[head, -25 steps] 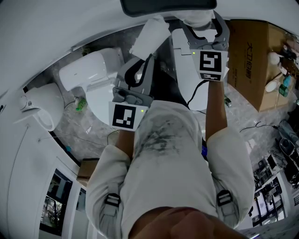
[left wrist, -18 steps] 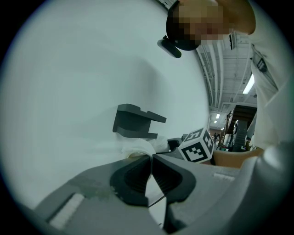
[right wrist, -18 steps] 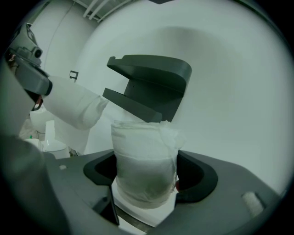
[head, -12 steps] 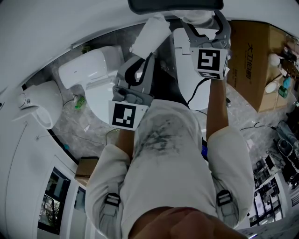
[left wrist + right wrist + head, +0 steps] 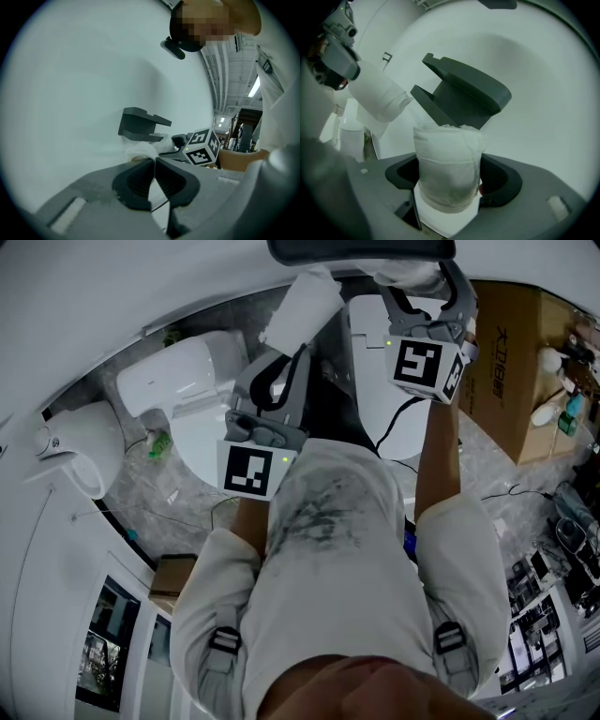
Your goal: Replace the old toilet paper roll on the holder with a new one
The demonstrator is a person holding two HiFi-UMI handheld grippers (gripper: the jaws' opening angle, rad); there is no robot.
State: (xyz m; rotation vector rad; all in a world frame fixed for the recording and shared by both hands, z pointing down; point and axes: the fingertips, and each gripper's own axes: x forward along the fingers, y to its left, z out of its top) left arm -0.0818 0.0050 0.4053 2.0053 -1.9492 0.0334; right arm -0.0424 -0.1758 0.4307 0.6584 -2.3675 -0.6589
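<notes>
A white wall [image 5: 141, 287] fills the far side, with a white toilet [image 5: 178, 381] low on the left and a cardboard box [image 5: 511, 362] on the right. A dark grey holder [image 5: 464, 96] juts from the wall. The right gripper [image 5: 450, 180] has its jaws spread wide, pads pressed on a toilet paper roll [image 5: 447, 154] that stands upright, its top just under the holder. To its left, the left gripper [image 5: 153, 161] has its jaws pinched nearly together on the crumpled end of a second roll [image 5: 377, 96], near the wall.
</notes>
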